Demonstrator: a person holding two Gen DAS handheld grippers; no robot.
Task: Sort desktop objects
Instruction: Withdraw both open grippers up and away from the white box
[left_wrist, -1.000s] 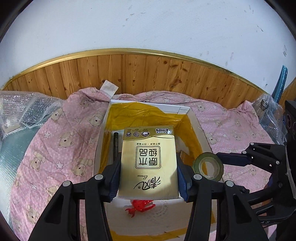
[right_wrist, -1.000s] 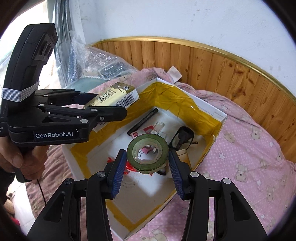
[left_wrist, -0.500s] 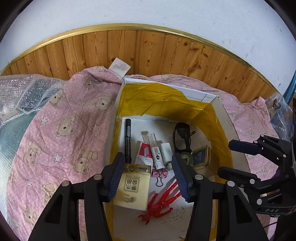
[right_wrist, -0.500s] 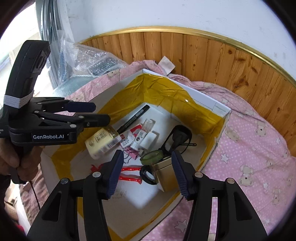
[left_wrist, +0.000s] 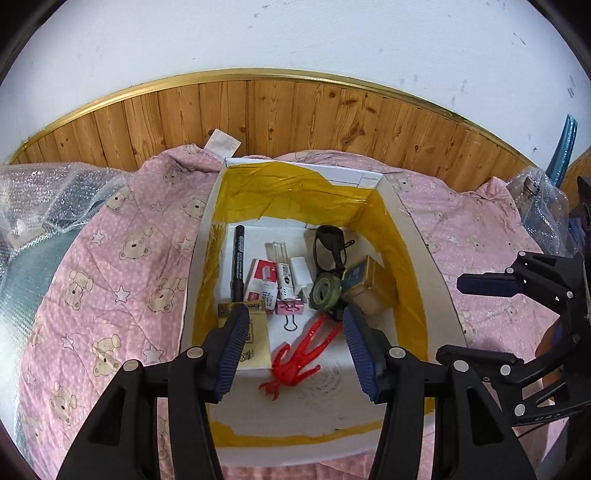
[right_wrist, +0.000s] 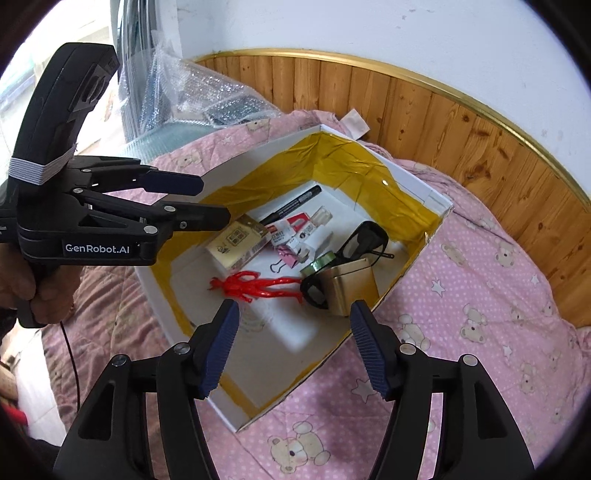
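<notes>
A white box (left_wrist: 417, 251) lined with yellow tape lies on a pink quilt. Inside lie a yellow tissue pack (left_wrist: 256, 343), a green tape roll (left_wrist: 325, 293) leaning on a gold tin (left_wrist: 373, 288), a red figure (left_wrist: 299, 358), a black marker (left_wrist: 238, 266), sunglasses (left_wrist: 328, 245) and a pink binder clip (left_wrist: 290, 308). My left gripper (left_wrist: 295, 321) hovers open over the box's near end, empty. My right gripper (right_wrist: 294, 310) is open and empty above the box's near rim (right_wrist: 424, 192), with the tissue pack (right_wrist: 236, 245) and tape roll (right_wrist: 320, 263) lying beyond it.
The pink bear-print quilt (left_wrist: 110, 280) surrounds the box. Bubble wrap (left_wrist: 48, 195) is bunched at the left, and more wrapped items (left_wrist: 535, 206) sit at the right. A wood-panelled wall (left_wrist: 295, 118) runs behind. A hand (right_wrist: 22, 288) holds the left gripper's handle.
The left gripper let go of the tissue pack and the right let go of the tape roll. Both things now lie in the box, and both grippers stand open and drawn back.
</notes>
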